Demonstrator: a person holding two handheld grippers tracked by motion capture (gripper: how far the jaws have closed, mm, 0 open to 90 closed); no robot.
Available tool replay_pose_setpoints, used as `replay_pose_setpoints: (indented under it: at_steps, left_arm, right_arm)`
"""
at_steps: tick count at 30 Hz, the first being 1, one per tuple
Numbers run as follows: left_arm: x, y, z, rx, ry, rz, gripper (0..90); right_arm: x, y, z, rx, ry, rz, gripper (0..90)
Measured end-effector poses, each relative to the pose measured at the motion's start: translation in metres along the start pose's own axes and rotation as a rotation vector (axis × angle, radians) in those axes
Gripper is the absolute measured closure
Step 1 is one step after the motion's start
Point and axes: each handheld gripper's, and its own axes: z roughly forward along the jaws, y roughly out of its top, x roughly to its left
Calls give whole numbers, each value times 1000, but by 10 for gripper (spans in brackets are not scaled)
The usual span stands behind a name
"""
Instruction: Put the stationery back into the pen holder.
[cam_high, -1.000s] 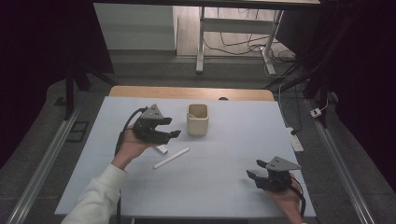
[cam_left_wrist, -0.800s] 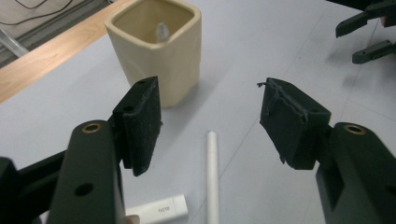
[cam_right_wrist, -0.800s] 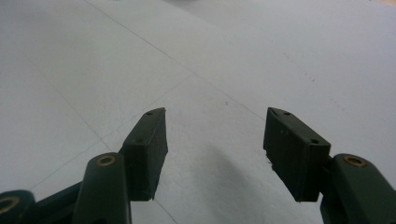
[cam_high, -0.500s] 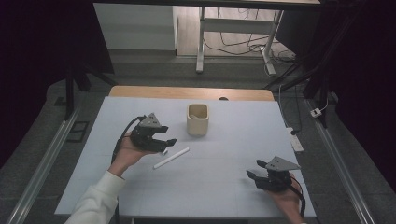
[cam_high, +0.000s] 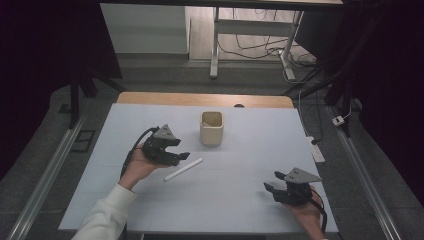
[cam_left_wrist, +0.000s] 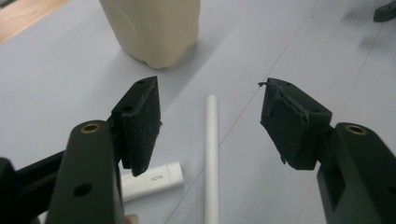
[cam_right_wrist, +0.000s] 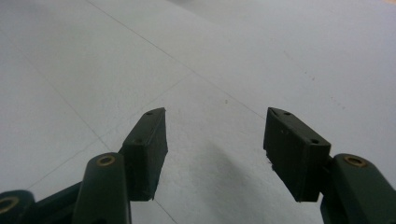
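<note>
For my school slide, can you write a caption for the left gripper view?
Open left gripper hovers over a white stick, beside a small white stick, facing a cream cup.

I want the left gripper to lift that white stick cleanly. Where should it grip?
Probably mid-length on the white stick, from above with the left gripper: it lies flat on the table, already between the open jaws, near the eraser.

The left gripper (cam_high: 181, 156) hovers with jaws apart just beside the white stick (cam_high: 183, 169), near the beige cup (cam_high: 211, 128); the right gripper (cam_high: 272, 183) sits well apart.
</note>
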Motion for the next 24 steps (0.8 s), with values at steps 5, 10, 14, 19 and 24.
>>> replay_pose_setpoints:
  at_steps: [5,10,14,19,24]
  left_arm:
    - [1,-1,8,31,0,-3,367]
    - [1,0,17,68,1,3,360]
    - [0,1,26,102,-4,18,356]
    - [0,2,38,136,-16,23,356]
    - [0,3,50,176,-24,23,351]
  right_arm:
    - [0,0,1,0,2,-3,391]
    - [0,0,1,1,1,-2,390]
    - [0,0,1,4,3,-5,390]
    - [0,0,1,7,1,-8,390]
    - [1,0,1,12,-1,-12,390]
